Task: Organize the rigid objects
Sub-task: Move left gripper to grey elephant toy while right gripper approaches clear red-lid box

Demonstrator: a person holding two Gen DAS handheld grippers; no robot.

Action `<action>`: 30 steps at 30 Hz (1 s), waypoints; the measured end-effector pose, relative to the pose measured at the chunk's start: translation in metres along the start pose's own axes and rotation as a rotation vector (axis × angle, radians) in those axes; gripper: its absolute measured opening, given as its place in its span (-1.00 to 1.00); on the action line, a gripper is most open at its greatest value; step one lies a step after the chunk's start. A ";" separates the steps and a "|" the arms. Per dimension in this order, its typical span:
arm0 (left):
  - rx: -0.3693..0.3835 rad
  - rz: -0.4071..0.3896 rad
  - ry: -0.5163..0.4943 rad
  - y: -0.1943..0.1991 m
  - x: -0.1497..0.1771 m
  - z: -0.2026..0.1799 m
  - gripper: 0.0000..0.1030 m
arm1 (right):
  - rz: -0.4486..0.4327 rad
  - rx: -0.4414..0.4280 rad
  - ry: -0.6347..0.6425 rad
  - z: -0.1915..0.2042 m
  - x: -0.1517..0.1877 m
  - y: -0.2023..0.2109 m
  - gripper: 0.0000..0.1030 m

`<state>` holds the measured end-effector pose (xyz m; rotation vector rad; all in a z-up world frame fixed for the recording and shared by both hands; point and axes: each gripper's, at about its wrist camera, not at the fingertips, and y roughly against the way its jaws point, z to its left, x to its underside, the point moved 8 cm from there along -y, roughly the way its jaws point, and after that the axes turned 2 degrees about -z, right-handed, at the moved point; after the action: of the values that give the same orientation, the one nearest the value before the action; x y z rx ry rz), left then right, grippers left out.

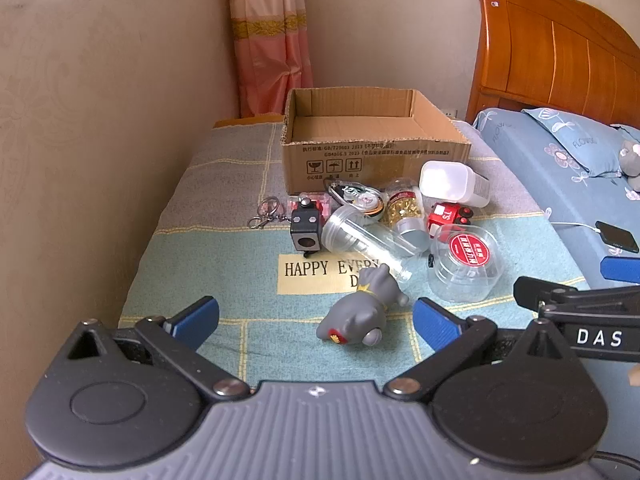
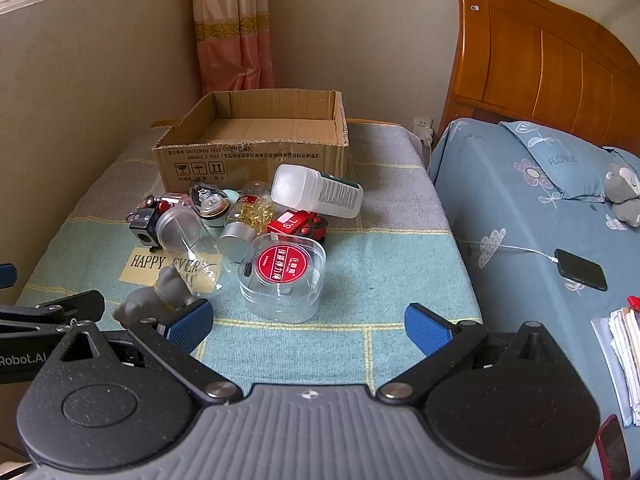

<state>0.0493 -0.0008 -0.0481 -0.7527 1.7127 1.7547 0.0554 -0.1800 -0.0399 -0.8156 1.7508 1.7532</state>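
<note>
An open, empty cardboard box (image 1: 372, 148) (image 2: 256, 140) stands at the back of the cloth-covered table. In front of it lies a pile: a grey toy figure (image 1: 360, 312) (image 2: 160, 296), a clear cup (image 1: 360, 236) (image 2: 188, 240), a clear tub with a red label (image 1: 466, 260) (image 2: 284, 276), a red toy car (image 1: 448, 216) (image 2: 298, 224), a white bottle (image 1: 452, 182) (image 2: 316, 190), a jar of gold bits (image 1: 404, 204) (image 2: 252, 208), a black cube (image 1: 306, 226) (image 2: 142, 226). My left gripper (image 1: 316, 320) is open just before the grey figure. My right gripper (image 2: 308, 326) is open just before the tub.
A wall runs along the table's left side (image 1: 100, 140). A bed with blue bedding (image 2: 540, 220), a phone on a cable (image 2: 580, 268) and a wooden headboard (image 2: 540, 60) lies right. Key rings (image 1: 266, 212) lie left of the pile. Papers (image 2: 620, 348) lie at far right.
</note>
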 end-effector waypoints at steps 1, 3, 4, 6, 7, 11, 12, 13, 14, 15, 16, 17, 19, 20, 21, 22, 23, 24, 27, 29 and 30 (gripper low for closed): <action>0.000 0.000 -0.001 0.000 0.000 0.000 0.99 | 0.000 0.000 -0.001 0.000 0.000 0.000 1.00; -0.001 0.000 -0.002 0.001 0.000 -0.001 0.99 | 0.000 0.000 -0.001 0.000 0.000 0.000 1.00; 0.000 0.000 -0.002 0.001 0.000 -0.001 0.99 | -0.001 0.000 -0.001 0.000 0.000 0.000 1.00; -0.001 -0.001 -0.002 0.001 -0.001 -0.001 0.99 | -0.001 0.000 -0.001 0.000 0.000 0.000 1.00; 0.000 -0.001 -0.002 0.001 -0.001 -0.001 0.99 | -0.001 0.001 0.000 0.000 0.000 0.000 1.00; 0.004 -0.006 -0.006 0.002 -0.002 -0.002 0.99 | -0.007 0.001 -0.002 -0.002 0.000 0.000 1.00; 0.006 -0.008 -0.008 0.003 -0.003 -0.002 0.99 | -0.008 0.001 -0.001 -0.003 0.000 0.000 1.00; 0.008 -0.011 -0.011 0.003 -0.003 -0.003 0.99 | -0.010 0.002 0.001 -0.003 -0.001 0.000 1.00; 0.011 -0.013 -0.014 0.003 -0.003 -0.004 0.99 | -0.012 0.004 0.004 -0.003 -0.001 0.000 1.00; 0.016 -0.014 -0.017 0.003 -0.003 -0.004 0.99 | -0.014 0.006 0.007 -0.003 -0.001 0.000 1.00; 0.020 -0.015 -0.018 0.002 -0.004 -0.005 0.99 | -0.016 0.010 0.011 -0.003 -0.002 0.000 1.00; 0.023 -0.015 -0.021 0.002 -0.004 -0.006 0.99 | -0.019 0.014 0.017 -0.002 -0.003 0.000 1.00; 0.025 -0.014 -0.025 0.002 -0.003 -0.007 0.99 | -0.020 0.018 0.026 -0.001 -0.003 -0.001 1.00; 0.024 -0.014 -0.026 0.002 -0.003 -0.007 0.99 | -0.021 0.020 0.029 -0.001 -0.003 -0.001 1.00; 0.026 -0.014 -0.025 0.001 -0.003 -0.007 0.99 | -0.022 0.022 0.031 0.000 -0.004 -0.001 1.00; 0.026 -0.014 -0.026 0.001 -0.003 -0.007 0.99 | -0.022 0.021 0.031 0.000 -0.004 -0.001 1.00; 0.029 -0.014 -0.026 0.001 -0.003 -0.007 0.99 | -0.023 0.019 0.032 0.000 -0.004 -0.001 1.00; 0.033 -0.014 -0.028 0.000 -0.004 -0.007 0.99 | -0.023 0.017 0.032 0.000 -0.004 -0.001 1.00; 0.054 -0.020 -0.041 -0.001 -0.004 -0.008 0.99 | -0.028 0.003 0.036 0.000 -0.005 -0.002 1.00; 0.076 -0.024 -0.057 -0.002 -0.005 -0.008 0.99 | -0.039 -0.012 0.044 0.000 -0.006 -0.002 1.00; 0.087 -0.025 -0.067 -0.003 -0.005 -0.008 0.99 | -0.042 -0.018 0.048 0.000 -0.006 -0.002 1.00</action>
<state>0.0552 -0.0090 -0.0469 -0.6668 1.7154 1.6595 0.0609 -0.1798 -0.0371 -0.9029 1.7388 1.7377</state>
